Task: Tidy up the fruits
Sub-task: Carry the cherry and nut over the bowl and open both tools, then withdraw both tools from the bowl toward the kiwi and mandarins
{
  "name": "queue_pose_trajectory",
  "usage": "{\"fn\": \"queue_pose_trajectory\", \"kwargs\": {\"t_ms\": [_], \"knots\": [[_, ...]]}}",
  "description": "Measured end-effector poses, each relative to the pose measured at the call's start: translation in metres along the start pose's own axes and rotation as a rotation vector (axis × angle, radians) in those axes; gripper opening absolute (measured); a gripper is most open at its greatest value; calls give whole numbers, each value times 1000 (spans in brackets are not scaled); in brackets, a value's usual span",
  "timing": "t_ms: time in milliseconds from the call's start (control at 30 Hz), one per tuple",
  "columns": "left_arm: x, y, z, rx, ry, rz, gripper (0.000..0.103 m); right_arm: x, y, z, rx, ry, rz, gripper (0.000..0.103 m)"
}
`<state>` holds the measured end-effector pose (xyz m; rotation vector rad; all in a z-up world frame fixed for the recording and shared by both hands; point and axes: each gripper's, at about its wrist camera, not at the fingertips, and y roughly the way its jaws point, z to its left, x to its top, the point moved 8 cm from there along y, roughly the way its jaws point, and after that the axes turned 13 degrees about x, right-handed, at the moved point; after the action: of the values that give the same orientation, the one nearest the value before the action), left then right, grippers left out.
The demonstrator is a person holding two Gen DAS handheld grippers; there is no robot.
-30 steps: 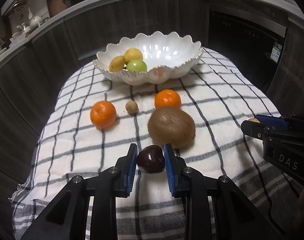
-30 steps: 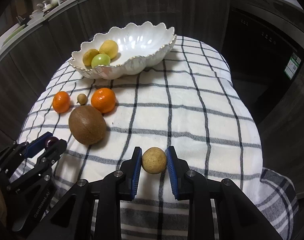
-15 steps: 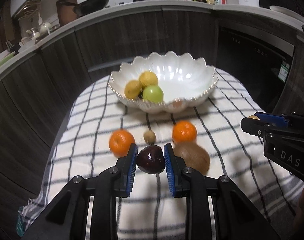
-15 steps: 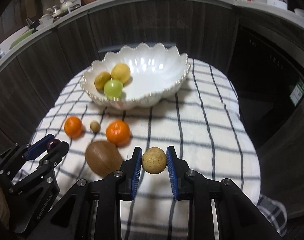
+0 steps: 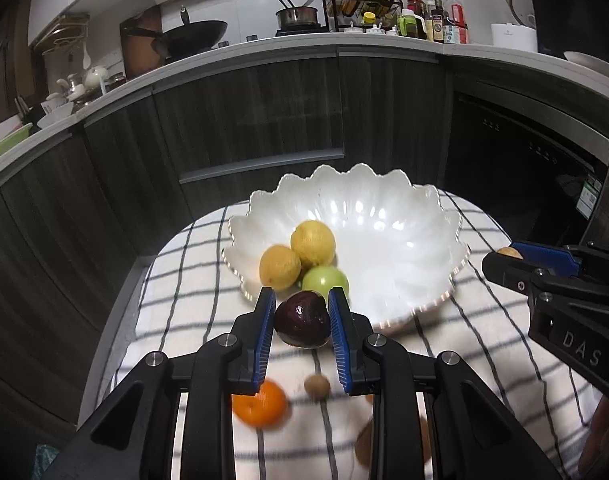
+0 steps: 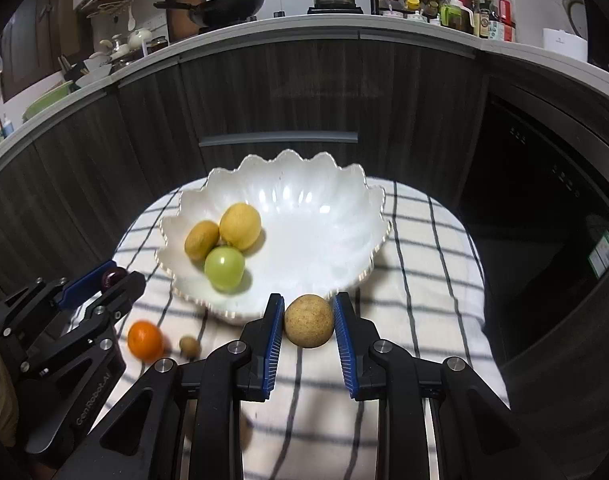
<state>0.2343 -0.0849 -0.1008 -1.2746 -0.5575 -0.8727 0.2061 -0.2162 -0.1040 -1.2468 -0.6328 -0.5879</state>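
left gripper (image 5: 302, 320): you've got it clamped on the dark purple fruit (image 5: 302, 319), blue pads tight on both sides. A second back that fruit hung low over the cloth beside the big brown fruit; now it's up at the bowl's near rim, about 6 o'clock of the green fruit (image 5: 325, 281).

right gripper (image 6: 308, 322): squeezed shut on the tan round fruit (image 6: 308, 321), same grip as before. It was over bare cloth earlier, now it sits just at the bowl's near edge, 5 o'clock from the green one.

white bowl (image 6: 336, 248): hasn't budged on the checked cloth (image 6: 424, 280), but it fills way more of both views since you lifted and came in closer. Two yellow fruits (image 5: 313, 242) and the green one are bunched on its left side, touching.

leftovers on the cloth: orange (image 6: 145, 339) and small brown fruit (image 6: 190, 345) now sit down by your fingers at 7 o'clock instead of mid-frame. They're blurry.

background: the kitchen counter (image 5: 288, 50) with pans and bottles shows now; it was mostly cut off before.
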Motion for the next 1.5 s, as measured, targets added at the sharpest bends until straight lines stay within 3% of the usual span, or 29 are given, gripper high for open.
{"fn": "queue_pose_trajectory", "kwargs": {"t_ms": [533,933,1067,1133,1200,1300,1500], "knots": [[13,69,-12,-29,-5,83,28,20,57,-11,25,7,48,27],[6,85,-14,-34,-9,126,28,14,77,-14,27,12,92,27],[9,83,-10,-16,-8,108,45,15,77,-17,17,21,93,31],[10,80,-7,-5,-12,96,53,15,75,-19,4,30,87,52],[12,78,-3,13,-17,86,64,17,71,-21,-17,31,74,65],[15,73,2,28,-26,71,73,19,66,-24,-56,33,69,81],[20,63,17,95,-22,39,91,23,55,-27,-121,30,49,83]]}}
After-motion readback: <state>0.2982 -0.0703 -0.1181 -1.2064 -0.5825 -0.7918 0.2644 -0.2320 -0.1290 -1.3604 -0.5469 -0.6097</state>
